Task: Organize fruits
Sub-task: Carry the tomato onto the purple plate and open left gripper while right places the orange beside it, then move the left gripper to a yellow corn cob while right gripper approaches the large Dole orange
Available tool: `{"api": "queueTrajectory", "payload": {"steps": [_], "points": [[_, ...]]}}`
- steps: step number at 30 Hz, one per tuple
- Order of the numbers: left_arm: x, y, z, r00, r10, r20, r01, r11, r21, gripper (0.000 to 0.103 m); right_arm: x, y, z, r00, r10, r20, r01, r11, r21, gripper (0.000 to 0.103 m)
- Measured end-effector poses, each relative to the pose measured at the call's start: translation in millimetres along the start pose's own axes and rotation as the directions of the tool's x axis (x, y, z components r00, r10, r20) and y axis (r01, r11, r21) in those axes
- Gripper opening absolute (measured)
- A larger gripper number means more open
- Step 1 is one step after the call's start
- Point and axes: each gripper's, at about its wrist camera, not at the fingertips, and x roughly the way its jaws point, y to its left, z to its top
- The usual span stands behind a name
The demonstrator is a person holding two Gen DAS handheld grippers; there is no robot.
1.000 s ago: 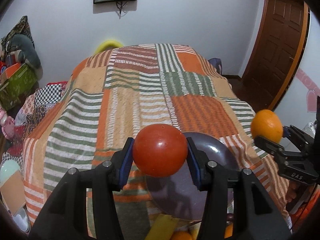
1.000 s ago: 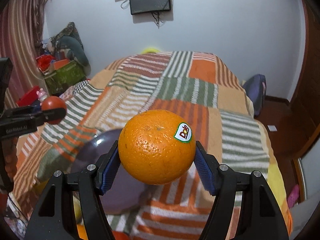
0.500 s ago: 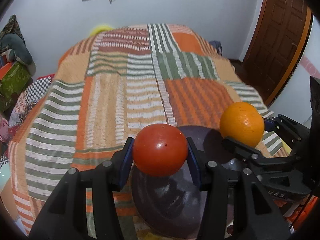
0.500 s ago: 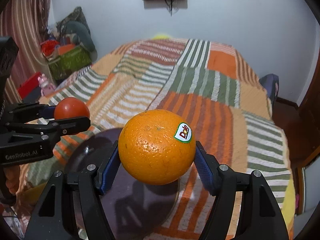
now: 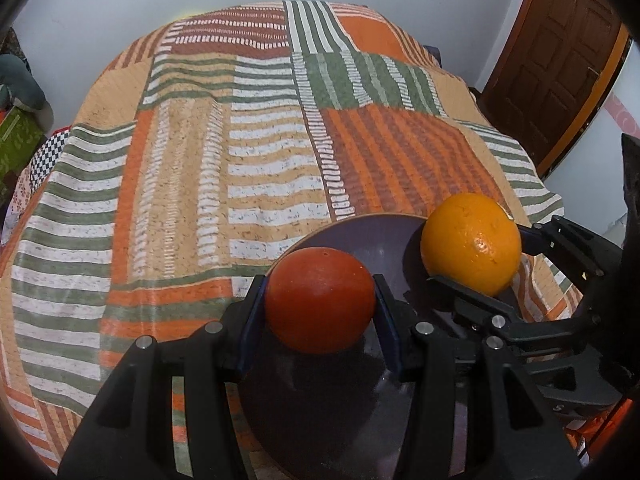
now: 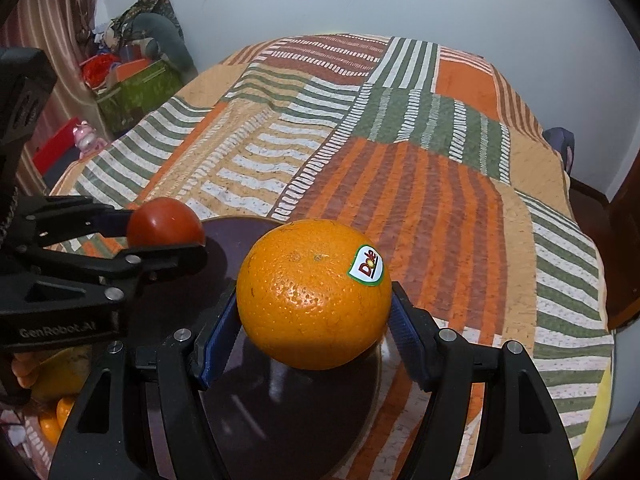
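Observation:
My left gripper [image 5: 320,304] is shut on a red tomato [image 5: 320,300] and holds it over the near left part of a dark purple plate [image 5: 372,240]. My right gripper [image 6: 314,320] is shut on an orange [image 6: 314,292] with a Dole sticker, over the same plate [image 6: 288,412]. In the left wrist view the orange [image 5: 472,242] and right gripper [image 5: 476,268] sit to the right of the tomato. In the right wrist view the tomato [image 6: 164,222] and left gripper [image 6: 160,228] sit at the left.
The plate lies on a bed with a striped patchwork blanket [image 5: 248,152]. More yellow and orange fruit [image 6: 60,376] lies at the lower left of the right wrist view. A green box and clutter [image 6: 136,84] stand left of the bed; a wooden door [image 5: 560,48] at the right.
Both grippers have tilted down and moved closer together over the plate, each still holding its fruit. The plate now fills more of both views.

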Motion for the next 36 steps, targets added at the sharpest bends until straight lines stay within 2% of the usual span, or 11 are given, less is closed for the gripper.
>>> {"api": "queueTrajectory", "payload": {"steps": [5,8,9,11,13,18,22,28,36], "points": [[10,2,-2,0.999,-0.002,-0.047,0.001,1.0,-0.019,0.05,3,1,0,1.0,-0.006,-0.01,0.006,1.0,-0.013,0.068],[9,3,-2,0.999,0.01,-0.044,-0.011,1.0,-0.021,0.052,5,1,-1,1.0,-0.007,-0.021,0.006,1.0,-0.02,0.068],[8,3,-2,0.999,0.013,-0.04,-0.014,1.0,-0.019,0.054,6,0,-2,1.0,0.002,-0.031,-0.003,1.0,-0.013,0.069],[3,1,-1,1.0,0.012,-0.023,-0.012,1.0,-0.015,0.072,9,0,-2,0.999,0.007,-0.048,-0.007,1.0,-0.012,0.072],[-6,-1,-2,1.0,0.02,0.007,-0.02,1.0,-0.007,0.076,9,3,-3,0.998,-0.005,-0.057,0.004,1.0,-0.028,0.073],[-26,-7,-2,0.998,0.041,0.045,-0.042,0.999,0.02,0.076,2,8,-5,0.998,-0.016,-0.057,0.013,0.999,-0.052,0.074],[-49,-7,-4,0.996,0.042,0.082,-0.042,0.999,0.008,0.076,-16,7,-5,0.999,-0.036,-0.017,0.035,0.998,-0.044,0.08],[-87,-5,-17,0.989,0.064,0.136,-0.064,0.998,-0.001,0.077,-53,5,-5,0.998,-0.047,0.035,0.047,0.999,-0.018,0.081],[-145,-10,-47,0.971,0.088,0.221,-0.089,0.996,-0.007,0.085,-112,16,-22,0.992,-0.055,0.116,0.056,0.998,-0.003,0.083]]}}
